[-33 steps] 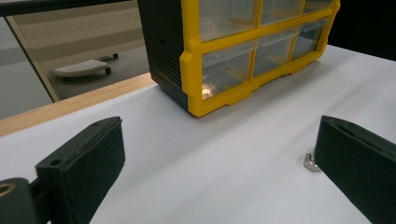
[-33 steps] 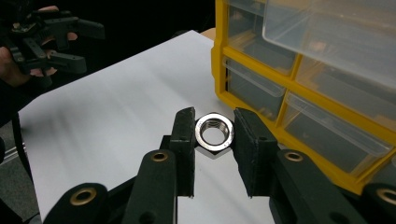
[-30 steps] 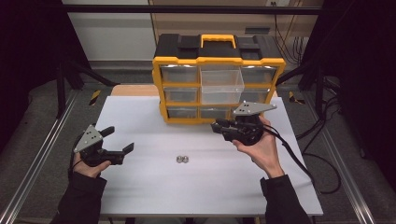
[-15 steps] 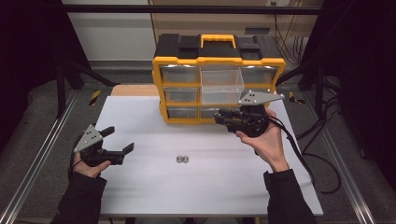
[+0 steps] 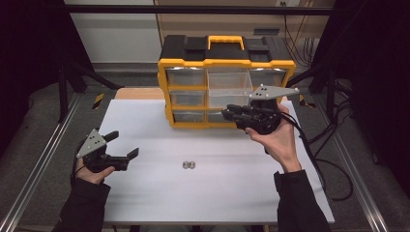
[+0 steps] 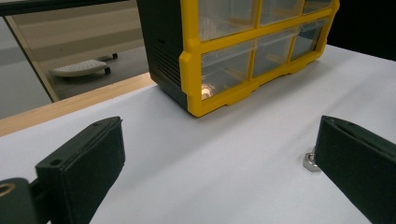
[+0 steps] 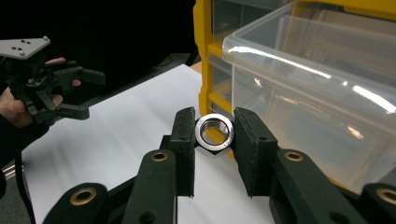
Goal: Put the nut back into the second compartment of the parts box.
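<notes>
The right claw (image 7: 214,140) pinches a steel nut (image 7: 214,132) flat between its pads; the pulled-out clear drawer (image 7: 322,93) of the yellow organizer (image 5: 226,87) sits just beyond and above it; the left claw (image 5: 123,145), spread and empty, rests far off over the surface (image 5: 212,193).

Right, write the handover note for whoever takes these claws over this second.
Right claw: shut on a steel nut, held up beside the clear drawer that is pulled out of the yellow organizer.
Left claw: open, holding nothing, low over the white table.
Two more nuts lie together mid-table, in front of the organizer.
Done: one nut picked up and carried to the drawer.
Left: probably drop it into the open drawer, then fetch the other two; closing the drawer likely follows.
</notes>
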`<state>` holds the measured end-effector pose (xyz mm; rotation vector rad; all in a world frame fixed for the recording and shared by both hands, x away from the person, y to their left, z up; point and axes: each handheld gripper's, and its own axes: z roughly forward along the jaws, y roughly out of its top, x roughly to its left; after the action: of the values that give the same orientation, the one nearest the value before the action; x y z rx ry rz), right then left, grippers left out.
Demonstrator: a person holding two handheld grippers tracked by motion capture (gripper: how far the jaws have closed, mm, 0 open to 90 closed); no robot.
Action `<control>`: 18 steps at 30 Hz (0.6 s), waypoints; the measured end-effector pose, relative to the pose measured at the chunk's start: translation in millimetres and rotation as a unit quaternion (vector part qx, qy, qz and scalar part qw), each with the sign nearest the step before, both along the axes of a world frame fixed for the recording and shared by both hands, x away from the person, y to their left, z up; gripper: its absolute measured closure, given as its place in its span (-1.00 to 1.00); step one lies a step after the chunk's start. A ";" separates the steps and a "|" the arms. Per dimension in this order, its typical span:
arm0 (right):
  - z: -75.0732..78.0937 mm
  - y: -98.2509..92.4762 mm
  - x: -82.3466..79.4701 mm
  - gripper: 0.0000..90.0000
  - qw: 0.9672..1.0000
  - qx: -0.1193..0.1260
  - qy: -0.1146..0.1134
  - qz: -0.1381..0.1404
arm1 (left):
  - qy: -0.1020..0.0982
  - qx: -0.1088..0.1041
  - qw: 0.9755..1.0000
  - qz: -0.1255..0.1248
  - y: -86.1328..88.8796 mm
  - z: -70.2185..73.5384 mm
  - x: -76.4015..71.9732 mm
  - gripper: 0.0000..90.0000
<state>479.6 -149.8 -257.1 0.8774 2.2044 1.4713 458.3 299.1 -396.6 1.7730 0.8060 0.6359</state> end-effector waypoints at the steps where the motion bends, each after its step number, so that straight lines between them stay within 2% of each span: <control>1: 4.5 0.8 0.0 0.56 1.000 -0.001 -0.003 0.000 | 0.000 0.000 1.000 0.000 0.0 0.0 0.0 -0.98; 18: 31.4 7.1 5.0 0.56 1.000 0.003 -0.016 -0.006 | 0.000 0.000 1.000 -0.001 -0.1 0.3 -0.2 -0.98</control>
<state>484.5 -142.7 -225.7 0.8620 2.1694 1.4778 458.1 299.0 -396.3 1.7738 0.8041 0.6357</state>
